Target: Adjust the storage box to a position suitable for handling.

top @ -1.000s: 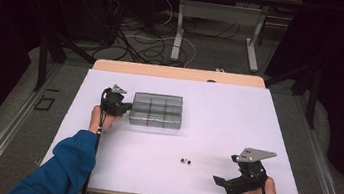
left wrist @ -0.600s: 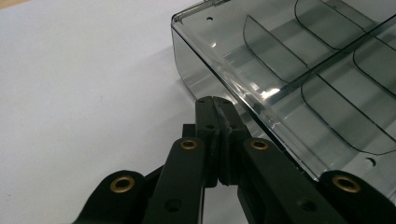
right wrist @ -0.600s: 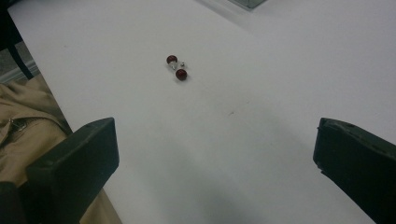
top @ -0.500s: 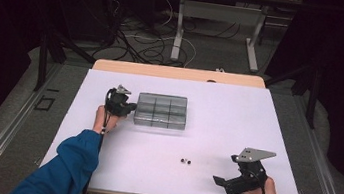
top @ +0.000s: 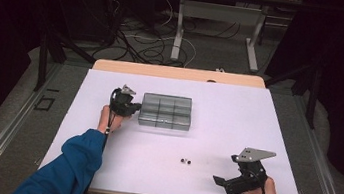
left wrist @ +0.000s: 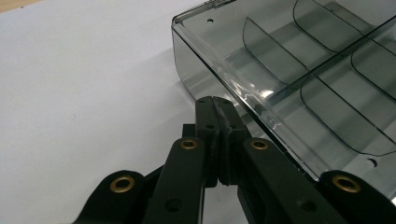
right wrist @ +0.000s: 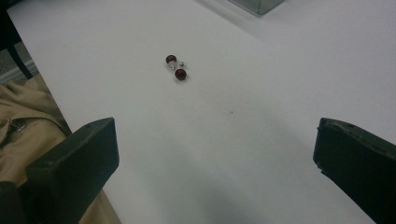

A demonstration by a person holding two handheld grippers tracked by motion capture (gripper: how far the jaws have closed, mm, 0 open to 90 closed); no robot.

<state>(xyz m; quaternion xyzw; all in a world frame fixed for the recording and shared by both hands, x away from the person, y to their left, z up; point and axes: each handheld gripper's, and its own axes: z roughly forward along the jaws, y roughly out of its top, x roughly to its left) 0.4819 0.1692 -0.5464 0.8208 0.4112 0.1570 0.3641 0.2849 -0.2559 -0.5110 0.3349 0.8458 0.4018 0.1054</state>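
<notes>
A clear grey compartment box (top: 166, 111) lies at the back middle of the white table (top: 219, 108). My left gripper (top: 134, 107) is at the box's left end. In the left gripper view its jaws (left wrist: 217, 106) are pressed together with nothing between them, and their tips rest against the side wall of the box (left wrist: 303, 70), just under its rim. Two small dark red beads (top: 185, 161) lie near the table's front. My right gripper (top: 227, 177) rests at the front right, open wide (right wrist: 215, 154), with the beads (right wrist: 176, 68) ahead of it and apart from it.
A tan cloth (right wrist: 28, 135) shows at the table's near edge beside my right gripper. Blue sleeves (top: 70, 164) come in from below. Behind the table are a wooden strip (top: 178, 72), cables on the floor and metal table legs (top: 178, 32).
My left gripper and the compartment box have both shifted a little to the right across the table. The right gripper and the beads have stayed in place.
</notes>
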